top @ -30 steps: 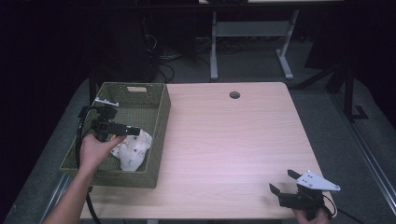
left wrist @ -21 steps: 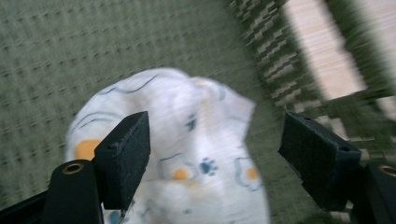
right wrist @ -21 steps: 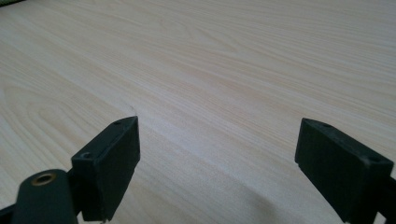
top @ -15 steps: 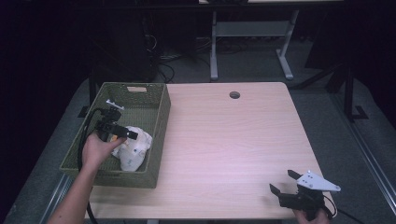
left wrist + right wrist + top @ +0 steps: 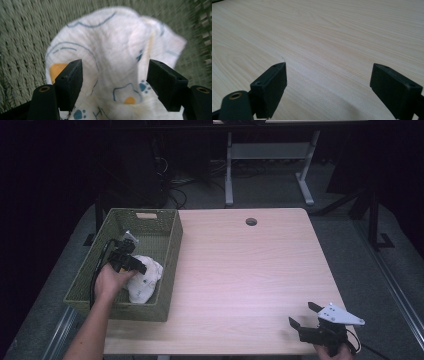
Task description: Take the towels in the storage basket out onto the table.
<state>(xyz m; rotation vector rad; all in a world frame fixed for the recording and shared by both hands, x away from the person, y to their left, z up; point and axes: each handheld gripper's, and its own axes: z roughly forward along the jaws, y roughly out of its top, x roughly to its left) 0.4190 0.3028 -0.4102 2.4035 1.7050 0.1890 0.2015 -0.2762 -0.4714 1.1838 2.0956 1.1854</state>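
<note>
Light wooden tabletop [image 5: 250,270], small round hole [image 5: 251,221] near its far edge. Beyond that edge, white metal frame [image 5: 265,155] and tangled cables [image 5: 185,185] on grey floor [image 5: 345,230].

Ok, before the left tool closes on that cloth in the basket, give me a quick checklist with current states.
1. Left tool open, jaws just been closing: ok.
2. White printed cloth bunched between the jaws: ok.
3. Pads pressing the cloth: not ok, a gap remains each side.
4. Green woven basket wall apart from the jaws: ok.
5. Right tool open over bare table, out of the way: ok.
6. Anything lying under the cloth: cannot tell.
</note>
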